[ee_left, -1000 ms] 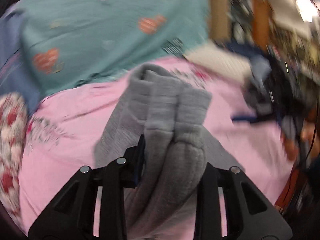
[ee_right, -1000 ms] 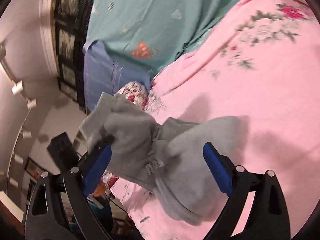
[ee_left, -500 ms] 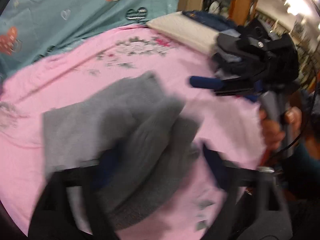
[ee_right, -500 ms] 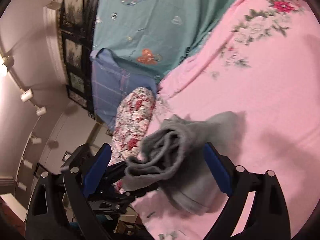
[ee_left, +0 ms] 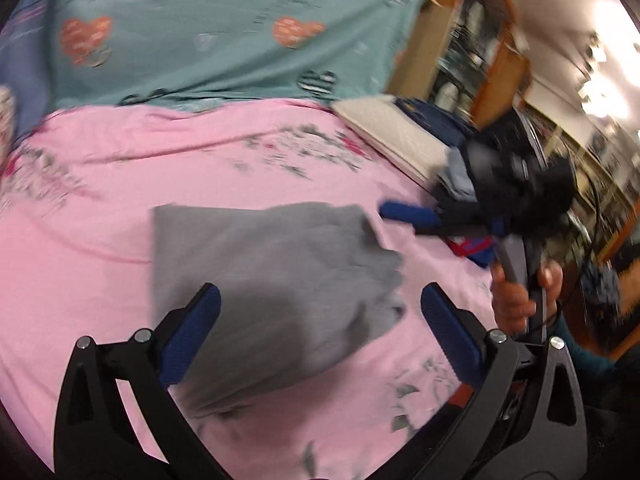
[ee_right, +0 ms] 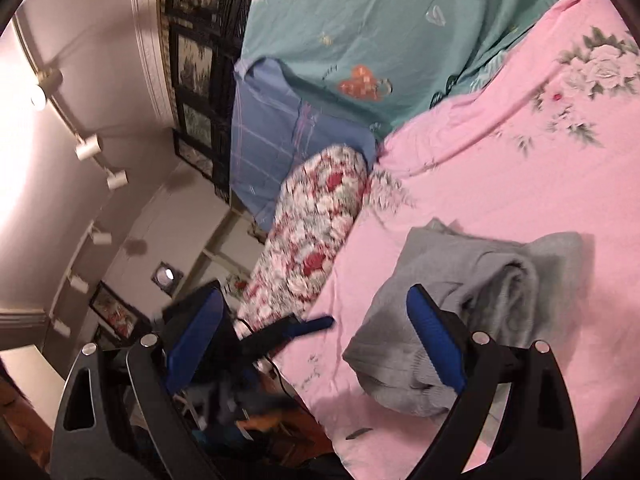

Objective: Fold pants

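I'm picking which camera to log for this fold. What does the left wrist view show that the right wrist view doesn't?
Only the left wrist view shows the hand holding the right claw, the cream cloth and wooden shelves. Only the right wrist view shows the floral pillow and wall lamps. Both show the grey pants lying released on the pink sheet, and the teal cover.

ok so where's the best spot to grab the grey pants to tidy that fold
Take the bunched, ragged end of the grey pants, coming in from the right-hand side with the right hand-held gripper. The opposite edge already lies straight and flat on the pink sheet.
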